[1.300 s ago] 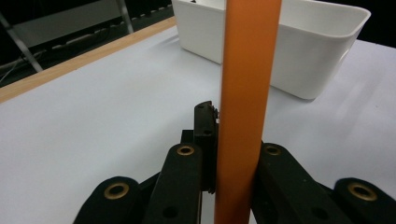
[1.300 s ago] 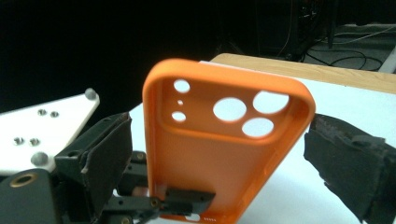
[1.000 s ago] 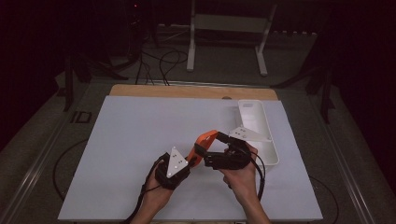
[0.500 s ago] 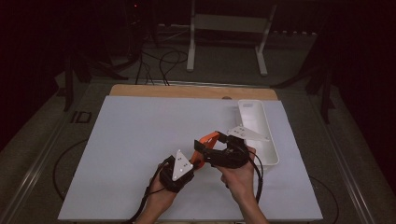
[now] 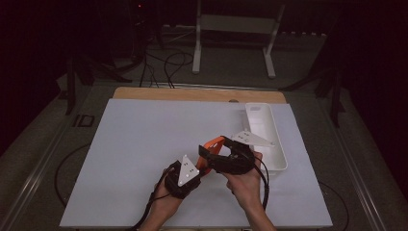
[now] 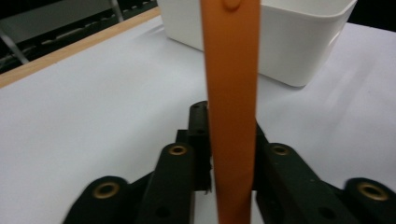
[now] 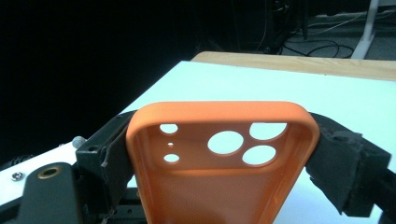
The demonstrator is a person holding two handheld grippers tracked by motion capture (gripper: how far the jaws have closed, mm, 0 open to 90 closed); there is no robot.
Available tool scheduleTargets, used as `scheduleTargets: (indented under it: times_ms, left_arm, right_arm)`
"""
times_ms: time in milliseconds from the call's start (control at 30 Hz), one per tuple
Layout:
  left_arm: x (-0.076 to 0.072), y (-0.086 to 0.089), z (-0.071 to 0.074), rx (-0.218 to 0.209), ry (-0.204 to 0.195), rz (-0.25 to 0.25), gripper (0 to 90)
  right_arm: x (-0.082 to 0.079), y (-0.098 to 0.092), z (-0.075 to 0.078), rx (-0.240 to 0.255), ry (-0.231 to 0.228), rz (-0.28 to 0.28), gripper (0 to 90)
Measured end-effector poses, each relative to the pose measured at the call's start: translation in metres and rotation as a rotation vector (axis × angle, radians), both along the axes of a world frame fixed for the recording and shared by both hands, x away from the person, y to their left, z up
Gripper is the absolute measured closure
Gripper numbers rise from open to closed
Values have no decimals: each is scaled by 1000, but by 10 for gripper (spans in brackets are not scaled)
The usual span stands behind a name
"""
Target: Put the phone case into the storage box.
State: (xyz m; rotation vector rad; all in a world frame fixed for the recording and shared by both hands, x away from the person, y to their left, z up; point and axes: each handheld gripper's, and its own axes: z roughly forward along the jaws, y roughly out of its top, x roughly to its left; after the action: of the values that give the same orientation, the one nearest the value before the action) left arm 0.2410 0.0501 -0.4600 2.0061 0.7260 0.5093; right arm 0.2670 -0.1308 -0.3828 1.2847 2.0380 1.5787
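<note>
An orange phone case (image 5: 214,143) is held above the white table (image 5: 144,144), right of its middle, between both grippers. My left gripper (image 5: 198,167) is shut on the case's lower end; in the left gripper view the case (image 6: 232,93) stands edge-on between the black jaws of that gripper (image 6: 229,144). My right gripper (image 5: 208,153) is shut across the case's sides. The right gripper view shows the inside of the case (image 7: 219,163) with its camera holes, and the padded jaws of this gripper (image 7: 224,154) press on both of the case's edges.
A long white tray (image 5: 263,130) lies at the table's right side, just beyond the right hand; it is also behind the case in the left gripper view (image 6: 299,42). A wooden strip (image 5: 192,94) runs along the far edge. Cables and a stand sit on the floor beyond.
Both hands have drawn the case leftward and nearer the person, away from the tray. The right gripper has turned more across the case. Both grips hold.
</note>
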Motion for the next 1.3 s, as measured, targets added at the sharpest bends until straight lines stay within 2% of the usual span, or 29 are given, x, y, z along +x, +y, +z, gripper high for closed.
scheduleTargets:
  times_ms: [33, 67, 100, 200, 267, 300, 400, 433, 600, 767, 800, 867, 933, 1100, 1300]
  left_arm:
    - [0, 0, 0, -4, 3, -2, 633]
    - [1, 1, 0, -13, 20, -16, 633]
    - [3, 1, 0, -17, 45, -21, 480]
    - [4, 2, 0, -24, 50, 4, 299]
    - [5, 3, 0, -26, 49, 16, 268]
    - [5, 4, 1, -36, 46, 37, 181]
    - [5, 7, 3, -44, 39, 49, 147]
    - [6, 9, 4, -48, 41, 51, 89]
    - [6, 12, 6, -48, 34, 59, 30]
    - [7, 15, 8, -45, 24, 79, 18]
    - [6, 17, 8, -43, 3, 97, 16]
    - [5, 19, 9, -45, -10, 103, 17]
    - [5, 22, 10, -54, -7, 110, 16]
    - [6, 33, 12, -38, -8, 125, 14]
    - [6, 46, 15, -44, -13, 132, 8]
  right_arm:
    - [0, 0, 0, 1, 2, -1, 158]
    - [0, 0, 0, 1, 2, -1, 158]
    - [0, 0, 0, 5, 3, -2, 158]
    - [0, 0, 0, 1, 1, -5, 158]
    - [0, -1, 0, 1, 1, -6, 158]
    - [0, -2, 0, 2, 0, -9, 158]
    - [0, -2, 1, 0, -1, -10, 158]
    - [0, -2, 1, 0, -1, -11, 158]
    - [0, -2, 2, -5, -3, -12, 159]
    - [0, -2, 3, -7, -7, -12, 158]
    - [1, -2, 3, -8, -9, -11, 158]
    - [0, -2, 4, -10, -9, -12, 158]
    - [1, -2, 5, -14, -15, -15, 158]
    - [2, -3, 6, -20, -19, -24, 159]
    - [5, -1, 9, -28, -28, -28, 158]
